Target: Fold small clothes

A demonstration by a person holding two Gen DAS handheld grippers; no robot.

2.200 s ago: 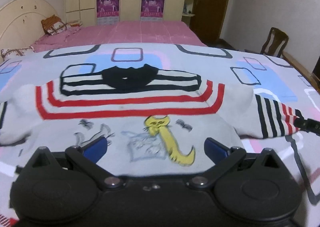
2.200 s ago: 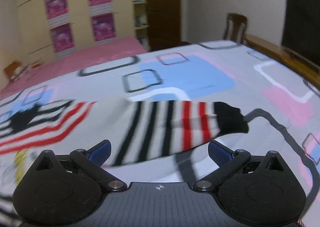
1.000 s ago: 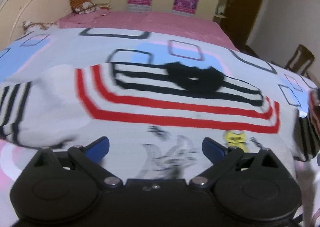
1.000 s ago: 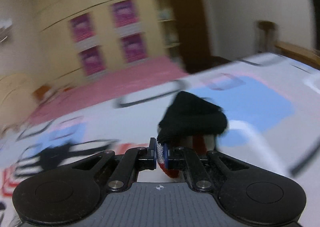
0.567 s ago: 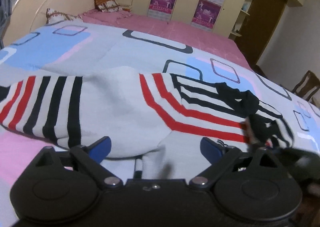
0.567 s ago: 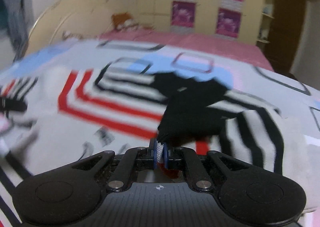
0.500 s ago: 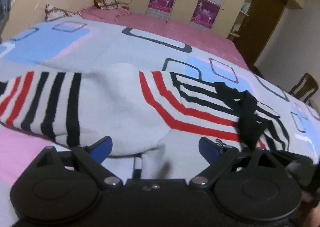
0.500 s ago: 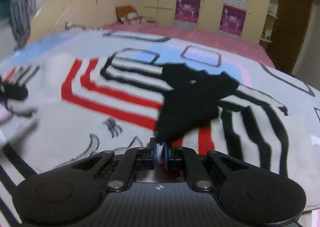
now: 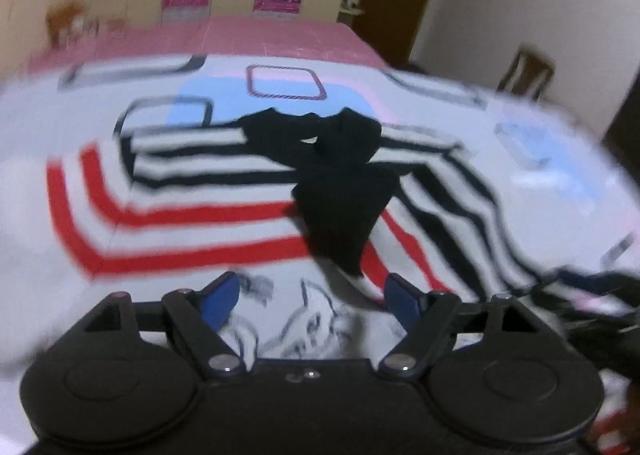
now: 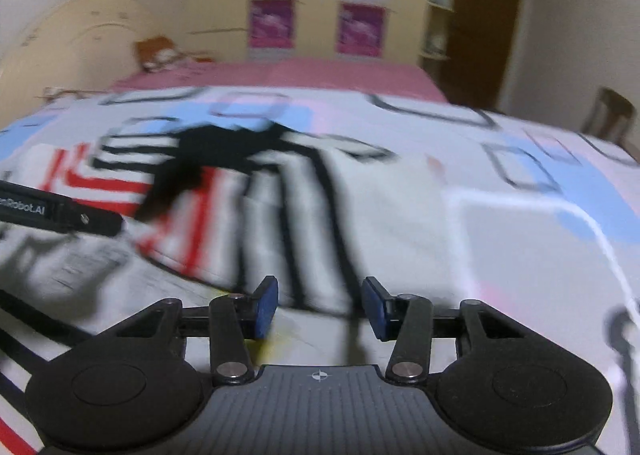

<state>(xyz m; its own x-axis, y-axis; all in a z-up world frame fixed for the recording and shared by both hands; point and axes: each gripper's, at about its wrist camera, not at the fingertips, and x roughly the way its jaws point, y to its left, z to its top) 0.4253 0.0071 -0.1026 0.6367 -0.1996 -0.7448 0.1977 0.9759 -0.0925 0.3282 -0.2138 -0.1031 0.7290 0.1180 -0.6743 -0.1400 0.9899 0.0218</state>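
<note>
The small sweater (image 9: 208,191) lies flat on the bed (image 9: 560,191), one striped sleeve (image 9: 448,207) folded across its chest, its black cuff (image 9: 340,215) near the collar. Both views are blurred. The left gripper (image 9: 310,297) is closing, nothing between its jaws. The right gripper (image 10: 320,309) is opening, clear of the cloth.

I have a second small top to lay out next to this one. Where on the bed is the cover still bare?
Bare cover lies right of the sweater, from its folded striped sleeve out toward the chair, and beyond the black collar up to the pink sheet. The near left is crowded: the sweater's body and both claws sit there.
</note>
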